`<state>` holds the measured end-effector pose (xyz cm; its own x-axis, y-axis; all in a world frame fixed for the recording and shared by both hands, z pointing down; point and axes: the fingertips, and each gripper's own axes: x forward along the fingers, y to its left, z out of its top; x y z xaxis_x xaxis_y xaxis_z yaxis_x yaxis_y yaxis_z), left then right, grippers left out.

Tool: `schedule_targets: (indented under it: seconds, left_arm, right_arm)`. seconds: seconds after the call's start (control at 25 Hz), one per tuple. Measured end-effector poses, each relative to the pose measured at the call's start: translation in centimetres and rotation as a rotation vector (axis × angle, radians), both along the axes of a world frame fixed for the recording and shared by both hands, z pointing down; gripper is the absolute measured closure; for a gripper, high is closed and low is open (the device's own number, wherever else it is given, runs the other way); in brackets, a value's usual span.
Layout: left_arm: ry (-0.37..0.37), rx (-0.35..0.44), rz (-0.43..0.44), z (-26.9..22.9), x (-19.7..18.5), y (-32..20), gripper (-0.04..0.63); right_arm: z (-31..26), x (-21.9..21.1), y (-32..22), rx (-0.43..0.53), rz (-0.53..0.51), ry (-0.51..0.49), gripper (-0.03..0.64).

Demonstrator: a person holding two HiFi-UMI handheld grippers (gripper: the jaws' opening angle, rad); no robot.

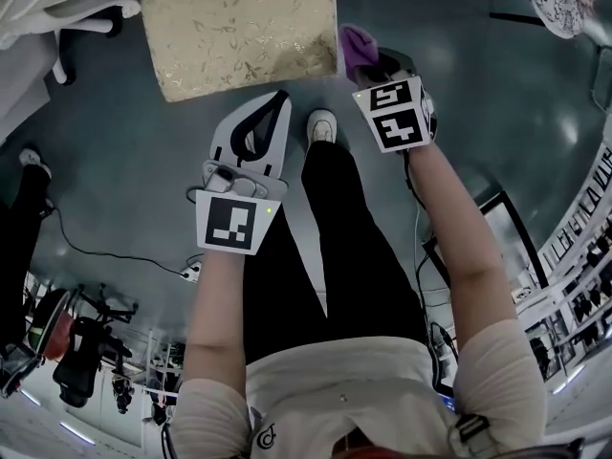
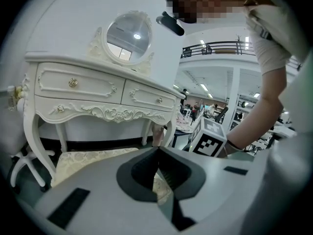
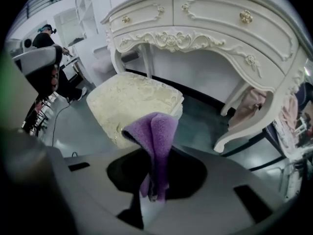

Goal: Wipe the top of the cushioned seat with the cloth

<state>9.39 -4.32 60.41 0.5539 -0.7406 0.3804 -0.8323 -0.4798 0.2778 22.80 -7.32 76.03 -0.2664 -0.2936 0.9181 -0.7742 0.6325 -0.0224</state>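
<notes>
The cushioned seat [image 1: 239, 27] is a cream, patterned square stool on the dark floor ahead of me; it also shows as the seat [image 3: 132, 102] in the right gripper view and the seat [image 2: 83, 160] in the left gripper view. My right gripper [image 1: 371, 65] hovers just off the seat's near right corner, shut on a purple cloth [image 1: 356, 44]. That cloth [image 3: 155, 136] stands up folded between the right gripper [image 3: 154, 177] jaws. My left gripper [image 1: 280, 97] hangs below the seat's near edge, its jaws shut with tips touching and nothing held; the left gripper [image 2: 157, 150] points toward the seat.
A white carved dressing table [image 3: 195, 28] with an oval mirror [image 2: 128, 33] stands behind the seat. My shoe [image 1: 322, 125] is between the grippers. A cable [image 1: 105, 251] crosses the floor at left. Another person [image 3: 46, 48] stands far left. Pink fabric [image 3: 249, 106] hangs by a table leg.
</notes>
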Motion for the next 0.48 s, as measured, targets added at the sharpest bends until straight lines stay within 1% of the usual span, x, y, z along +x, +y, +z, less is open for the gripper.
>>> schedule_targets:
  seconds: [0.16, 0.24, 0.4, 0.48]
  left_arm:
    - [-0.045, 0.047, 0.045, -2.4, -1.4, -0.9, 0.581]
    - [-0.066, 0.069, 0.069, -3.6, -2.4, -1.3, 0.581]
    - [-0.067, 0.110, 0.097, -7.9, -5.0, -2.1, 0.583]
    - [-0.044, 0.115, 0.093, -10.5, -6.3, -2.6, 0.583]
  right_arm:
    - [-4.1, -1.8, -0.7, 0.070, -0.008, -0.044, 0.538]
    - [-6.6, -2.8, -1.1, 0.110, 0.007, -0.072, 0.538]
    - [-12.6, -5.6, -2.0, 0.198, 0.061, -0.152, 0.538]
    - [-15.6, -7.1, -2.4, 0.232, 0.072, -0.171, 0.538]
